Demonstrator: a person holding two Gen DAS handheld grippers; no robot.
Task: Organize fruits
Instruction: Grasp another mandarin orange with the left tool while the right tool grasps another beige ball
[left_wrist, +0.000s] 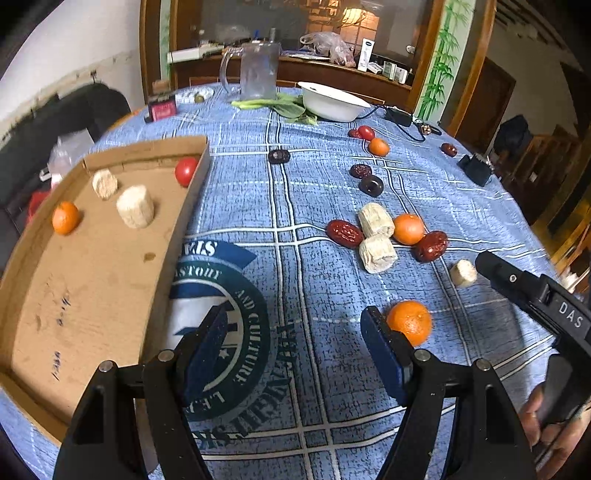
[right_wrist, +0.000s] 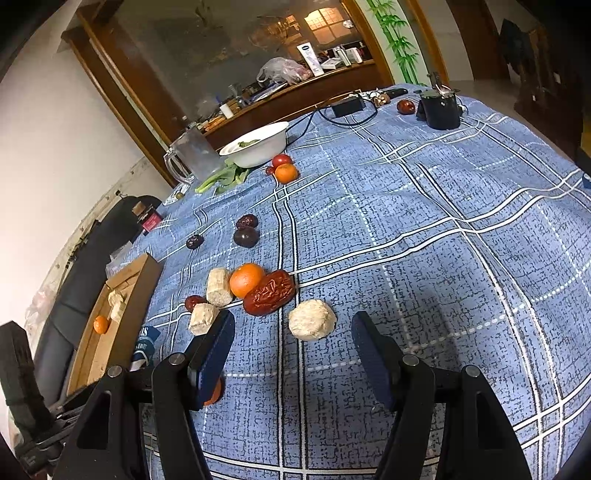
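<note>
My left gripper (left_wrist: 295, 325) is open and empty above the blue tablecloth; an orange (left_wrist: 410, 322) lies just outside its right finger. A cardboard tray (left_wrist: 96, 280) at left holds an orange (left_wrist: 65, 218), a tomato (left_wrist: 185, 171) and two pale corn-cob pieces (left_wrist: 135, 206). My right gripper (right_wrist: 293, 332) is open and empty, with a pale cob piece (right_wrist: 312, 319) just ahead between its fingers. A cluster of cob pieces (right_wrist: 218, 286), an orange (right_wrist: 245, 279) and red dates (right_wrist: 269, 293) lies beyond. It also shows in the left wrist view (left_wrist: 376, 236).
A white bowl (left_wrist: 332, 101), a clear jug (left_wrist: 256, 70) and green leaves (left_wrist: 284, 107) stand at the far side. Dark dates (left_wrist: 371, 184), a small orange (left_wrist: 378, 146) and a tomato (left_wrist: 365, 132) are scattered mid-table. A black box (right_wrist: 441, 109) and cables lie far right.
</note>
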